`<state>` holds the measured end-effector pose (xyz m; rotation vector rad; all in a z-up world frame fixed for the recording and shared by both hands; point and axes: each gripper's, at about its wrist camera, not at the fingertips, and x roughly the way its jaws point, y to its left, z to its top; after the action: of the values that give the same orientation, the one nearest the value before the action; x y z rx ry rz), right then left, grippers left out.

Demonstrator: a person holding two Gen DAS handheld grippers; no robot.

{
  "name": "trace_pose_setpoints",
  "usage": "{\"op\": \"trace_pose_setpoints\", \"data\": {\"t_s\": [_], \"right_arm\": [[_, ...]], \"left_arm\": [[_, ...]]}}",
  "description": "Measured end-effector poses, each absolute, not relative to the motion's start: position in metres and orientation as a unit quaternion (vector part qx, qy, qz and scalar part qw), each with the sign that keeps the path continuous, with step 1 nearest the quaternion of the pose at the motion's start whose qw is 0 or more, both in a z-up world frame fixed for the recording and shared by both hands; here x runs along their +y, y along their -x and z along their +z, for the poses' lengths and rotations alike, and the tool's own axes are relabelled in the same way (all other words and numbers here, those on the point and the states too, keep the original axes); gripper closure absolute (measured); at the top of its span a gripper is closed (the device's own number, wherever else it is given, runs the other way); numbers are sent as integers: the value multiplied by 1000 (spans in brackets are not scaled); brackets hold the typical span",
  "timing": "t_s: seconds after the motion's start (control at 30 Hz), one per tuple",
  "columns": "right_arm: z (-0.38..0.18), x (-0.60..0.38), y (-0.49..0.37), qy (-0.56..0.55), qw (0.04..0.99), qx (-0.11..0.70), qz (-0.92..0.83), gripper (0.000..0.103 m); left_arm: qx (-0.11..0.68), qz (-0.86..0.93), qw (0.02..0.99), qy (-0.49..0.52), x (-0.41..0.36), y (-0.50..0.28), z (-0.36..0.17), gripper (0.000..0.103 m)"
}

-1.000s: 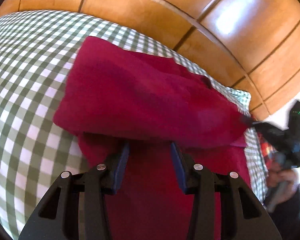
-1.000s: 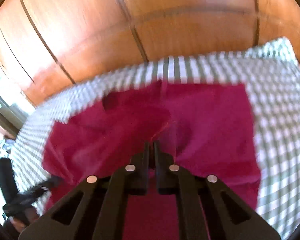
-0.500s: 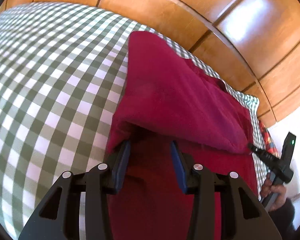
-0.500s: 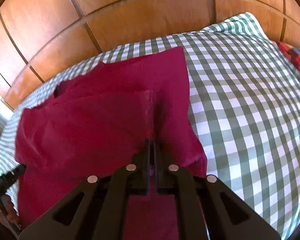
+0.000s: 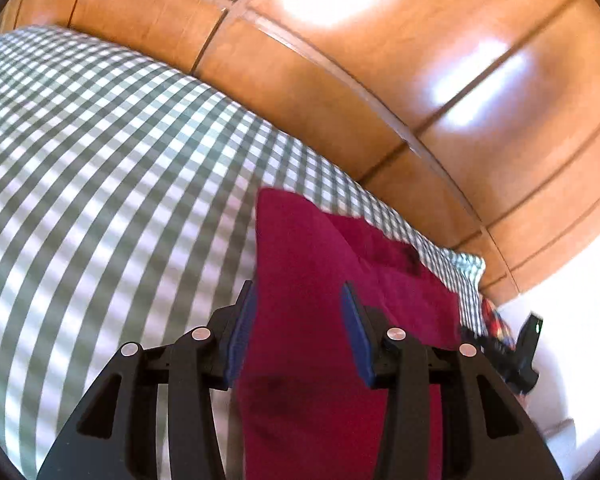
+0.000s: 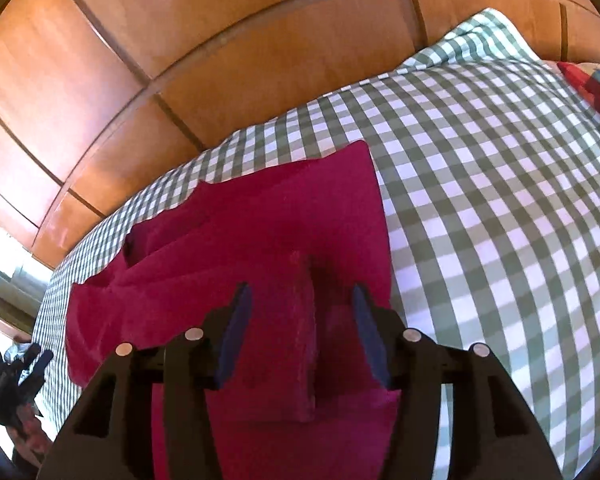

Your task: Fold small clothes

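Observation:
A dark red garment (image 5: 320, 280) lies folded on the green-and-white checked cloth (image 5: 100, 184). In the left wrist view my left gripper (image 5: 298, 300) is open, its blue pads on either side of the garment's left edge, holding nothing. In the right wrist view the red garment (image 6: 268, 232) lies folded over itself with a raised fold edge running down between the fingers. My right gripper (image 6: 300, 300) is open just above that fold, holding nothing. The right gripper also shows at the far right of the left wrist view (image 5: 516, 356).
Orange wooden panels (image 5: 340, 80) rise behind the checked surface. A red patterned item (image 6: 592, 88) lies at the far right of the checked cloth (image 6: 500, 200). The left gripper and hand show at the lower left of the right wrist view (image 6: 16, 376).
The right gripper has opened and let go of the red garment, which now lies folded over. The left gripper stayed open while its view swung toward the garment's left edge.

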<state>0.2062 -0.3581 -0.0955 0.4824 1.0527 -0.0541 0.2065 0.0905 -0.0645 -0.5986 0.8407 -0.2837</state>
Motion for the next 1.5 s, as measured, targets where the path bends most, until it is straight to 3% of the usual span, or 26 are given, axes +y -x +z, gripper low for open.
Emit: {"op": "trace_pose_setpoints", "data": {"t_s": [0.17,0.27,0.3,0.33,0.37,0.53,0.7,0.8,0.83,0.87,0.9,0.93,1.17,1.33,1.5], "right_arm": [[-98,-355,-215,-208,837,506,-12,65],[-98,-353,-215,-198,836,512,0,88],[-97,-352,-214,-192,837,513,2,97],[-93,-350,-212,-183,841,510,3,100],[-89,-349,-212,-177,846,503,5,100],[-60,-349,-208,-161,880,446,-11,101],[-97,-329,-226,-89,870,483,-45,100],[-113,-319,-226,-64,866,493,-55,97],[-112,-320,-225,-68,866,492,-54,89],[-108,-322,-222,-76,867,490,-50,80],[-102,-324,-217,-88,871,482,-44,54],[-97,-324,-212,-89,874,475,-45,45],[-73,-314,-161,-103,882,460,-24,39],[-82,-286,-124,-91,877,472,3,34],[-111,-277,-107,-62,863,500,-25,32]], "left_arm": [[443,-142,831,304,85,-265,-86,61],[468,-141,811,322,79,-288,-104,62],[470,-144,809,323,77,-290,-106,67],[467,-149,812,317,74,-292,-104,87],[461,-156,818,308,70,-291,-100,92],[393,-160,873,241,57,-277,-58,94],[443,-72,885,126,26,-299,-73,92],[457,-54,884,86,15,-296,-81,85],[454,-52,884,95,19,-290,-79,80],[452,-52,884,106,27,-282,-77,76],[451,-54,883,117,33,-276,-76,67],[450,-61,881,131,39,-264,-74,64],[456,-147,857,187,69,-179,-80,64],[487,-152,846,152,59,-119,-103,64],[486,-69,868,75,41,-88,-113,72]]}}
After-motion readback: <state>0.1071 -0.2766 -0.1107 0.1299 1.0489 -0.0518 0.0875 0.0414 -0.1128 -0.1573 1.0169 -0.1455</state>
